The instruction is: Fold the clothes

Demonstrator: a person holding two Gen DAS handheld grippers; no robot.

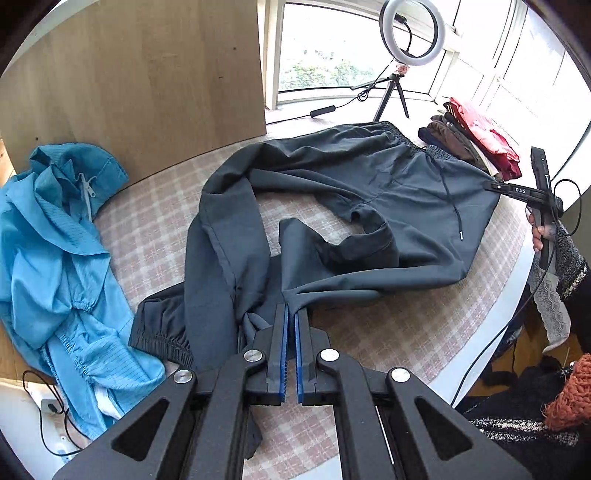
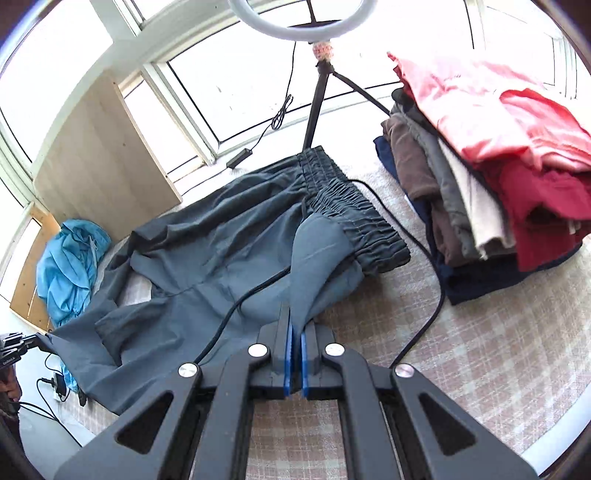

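Between the fingers of the left gripper (image 1: 291,314), a bunched edge near one leg end of the dark grey trousers (image 1: 369,192) is pinched tight; the blue pads are almost together with cloth coming out from between them. The right gripper (image 2: 296,332) is likewise closed on a fold of the same trousers just below the elastic waistband (image 2: 354,218), the cloth rising in a peak out of its fingers. So both ends of the one garment are held, and I judge the fold is only starting: the legs lie twisted and crossed just ahead of the left fingers, with one gathered cuff (image 1: 159,332) lying off to their left, and no clean crease shows yet. The trousers need straightening before any halving.

Ahead of the right fingers and to their right sits a stack of folded clothes (image 2: 498,177), which looks like work already done; it holds about six or seven layers, pinks and reds on top, then cream, grey, brown and navy, though the exact count is hard to tell. Left of the left fingers lies one crumpled blue zipped garment (image 1: 62,251), not yet folded, so at least that and the trousers remain.

Everything rests on the counter (image 1: 369,350) under a checked cloth. Farthest off, beyond the waistband, stands one ring light (image 1: 412,31) on a tripod.
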